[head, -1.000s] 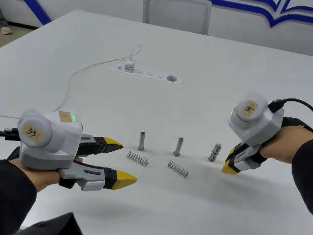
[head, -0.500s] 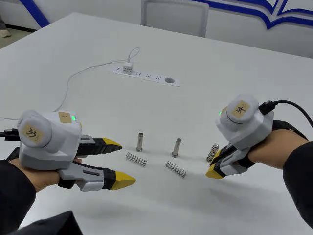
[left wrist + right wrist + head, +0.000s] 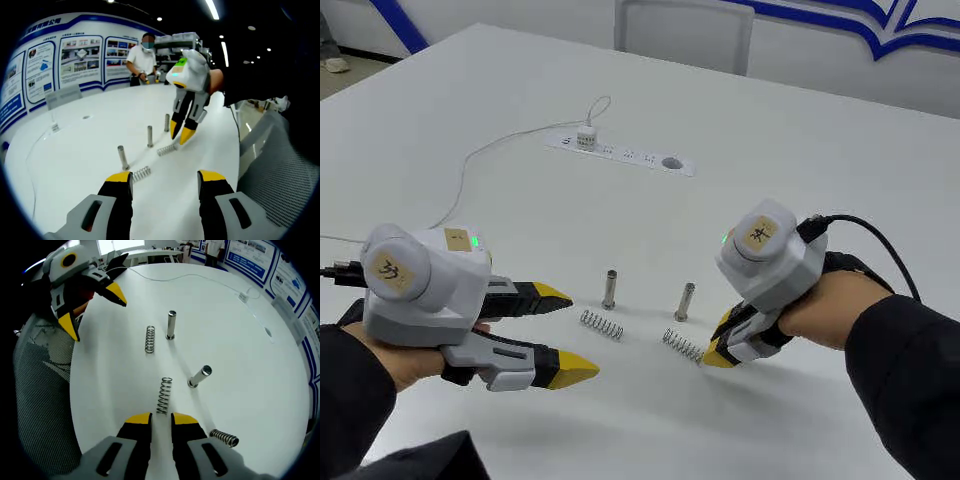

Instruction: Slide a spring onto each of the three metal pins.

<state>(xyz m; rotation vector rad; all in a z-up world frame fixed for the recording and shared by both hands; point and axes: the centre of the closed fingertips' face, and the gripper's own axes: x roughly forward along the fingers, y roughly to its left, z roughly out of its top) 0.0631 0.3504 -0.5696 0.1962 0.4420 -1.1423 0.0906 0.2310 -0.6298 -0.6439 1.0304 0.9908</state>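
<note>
My right tool (image 3: 161, 420) has its yellow-tipped jaws close together. There is just a thin gap between them, and nothing is in it. Right in front of it, at 12 o'clock, the near silver wire spring (image 3: 164, 395) lies flat on the white tabletop (image 3: 225, 330). Its long side runs from 12 to 6 o'clock, so it points straight at the gap. Its near end is just beside the tips. I think the jaws must open a bit more and then pinch that end from both sides.

At 1 o'clock from that spring stands the near bare metal pin (image 3: 200, 376). Farther off, at 12 o'clock, stands the far bare metal pin (image 3: 171, 325). The other silver wire spring (image 3: 150, 339) lies just beside it, at its 8 o'clock.

My left tool (image 3: 570, 333) is wide open and empty. In the head view it sits at 9 o'clock, well apart from the near spring. The right tool is much nearer, so I think this pick is a job for the right one.

The right gripper view also shows a third spring (image 3: 223, 437), at 4 o'clock from the tips. It looks as if it is already on a pin, but I cannot be sure. In the head view my right hand sits over that spot. The left gripper view shows the right tool (image 3: 179, 135) from the front, with its tips low over the spring.
</note>
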